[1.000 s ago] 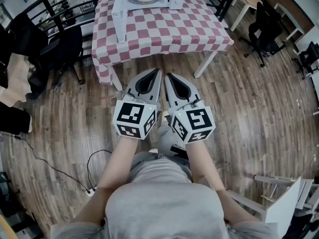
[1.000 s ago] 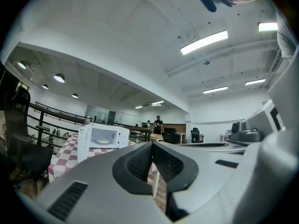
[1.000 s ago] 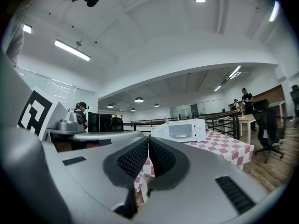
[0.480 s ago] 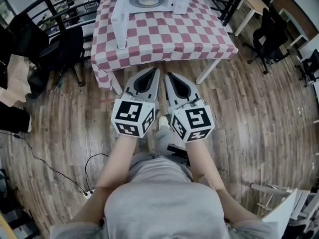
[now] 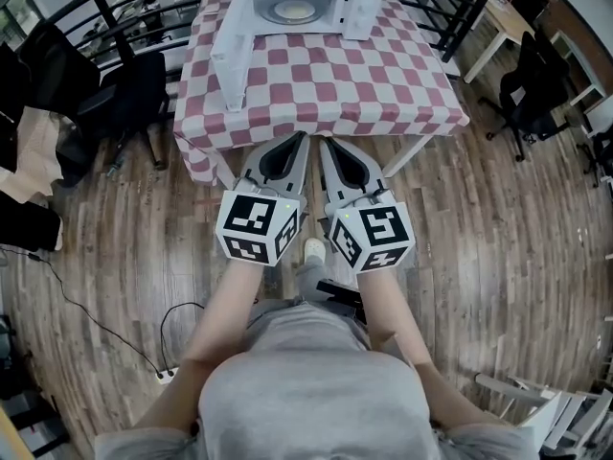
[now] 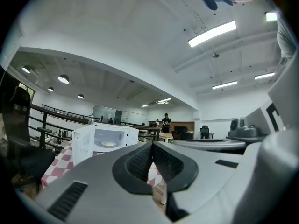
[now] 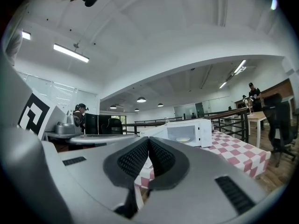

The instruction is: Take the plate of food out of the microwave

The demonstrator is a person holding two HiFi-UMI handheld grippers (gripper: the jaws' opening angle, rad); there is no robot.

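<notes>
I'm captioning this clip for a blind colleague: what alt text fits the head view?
Seen from above, a person holds the left gripper and right gripper, both shut, side by side, short of a checked table. On it a white microwave stands with its door open and a plate of food inside.

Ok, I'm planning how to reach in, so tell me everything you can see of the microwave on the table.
The microwave is a white box, seemingly painted metal and plastic. It stands upright at the far side of the table, on the red-and-white checked tablecloth. Its door is hinged on the left and swung wide open, jutting out over the cloth. The open cavity holds a round plate with pale food on it. Nothing else touches the microwave.
</notes>
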